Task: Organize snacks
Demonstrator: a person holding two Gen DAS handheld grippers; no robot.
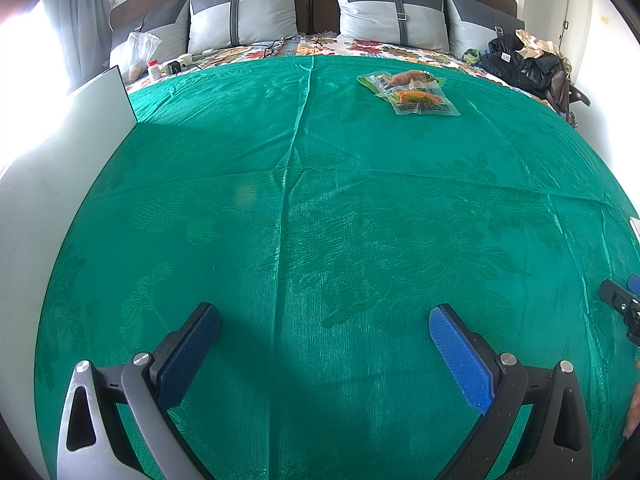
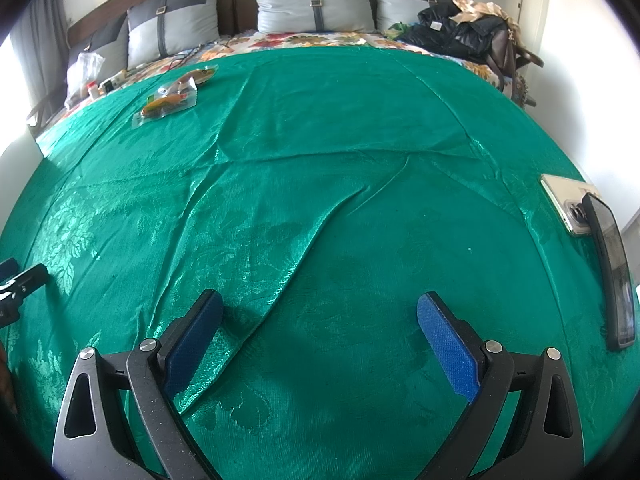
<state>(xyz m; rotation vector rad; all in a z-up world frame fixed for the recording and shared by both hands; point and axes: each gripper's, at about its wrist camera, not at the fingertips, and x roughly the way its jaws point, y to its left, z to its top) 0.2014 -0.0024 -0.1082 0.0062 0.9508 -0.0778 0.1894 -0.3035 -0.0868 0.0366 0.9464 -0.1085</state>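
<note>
Both claws, left (image 1: 324, 320) and right (image 2: 320, 308), gape wide, empty; far snack packets (image 1: 408, 92) lie overlapping, long axes diagonal.

green floral-damask cloth (image 1: 320, 200), blue claw pads (image 1: 460, 356)

Both wrist views: low over green cloth (image 1: 320, 200), facing headboard pillows (image 2: 312, 0); shared: snack packets (image 1: 408, 92), far field.

A green cloth (image 2: 320, 160) is covering the bed, creased across its middle. Grey pillows (image 1: 392, 12) are leaning against the headboard (image 1: 312, 4). Dark clothing (image 1: 520, 60) is lying heaped at the far right corner. Two phones (image 2: 568, 208) are resting at the cloth's right edge, touching.
</note>
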